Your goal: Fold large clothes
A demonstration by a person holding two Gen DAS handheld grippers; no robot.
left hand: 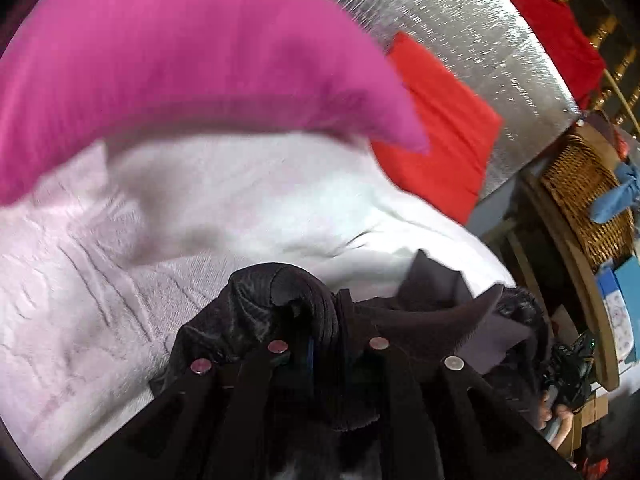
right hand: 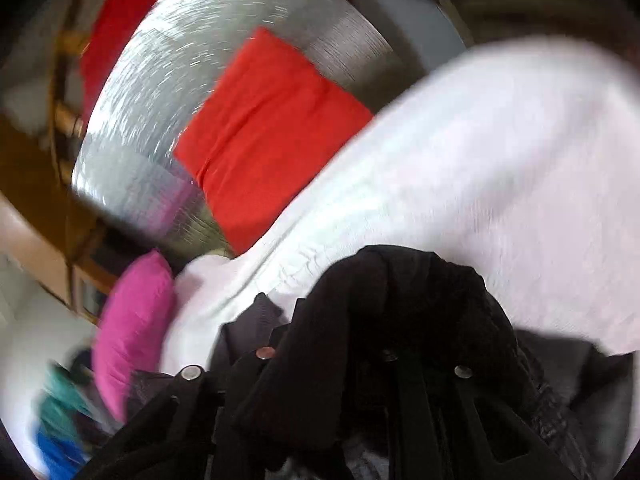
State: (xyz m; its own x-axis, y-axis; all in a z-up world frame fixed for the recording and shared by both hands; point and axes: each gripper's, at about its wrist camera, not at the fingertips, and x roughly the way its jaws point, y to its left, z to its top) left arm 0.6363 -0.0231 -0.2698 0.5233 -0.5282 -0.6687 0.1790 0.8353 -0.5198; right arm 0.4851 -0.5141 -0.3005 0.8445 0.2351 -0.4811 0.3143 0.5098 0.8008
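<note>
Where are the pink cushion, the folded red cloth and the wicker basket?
pink cushion (left hand: 180, 72), left wrist view, middle of its face.
red cloth (right hand: 264, 132), right wrist view, centre of the folded piece.
wicker basket (left hand: 580, 196), left wrist view, woven side.

Left gripper (left hand: 328, 350) fingers closed, pinching dark garment (left hand: 280, 300); right gripper (right hand: 360, 356) fingers likewise clamped on it.

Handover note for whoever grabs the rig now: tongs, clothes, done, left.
Left tongs: shut on dark garment, bunched at the tips.
Right tongs: same dark garment draped over the fingers; looks gripped, blur hides the tips.
Garment is held above the white cloth on the silver table.
Done: red cloth lies folded on the table.
Left: spread and fold the dark garment; pink cloth looks unfolded.
</note>
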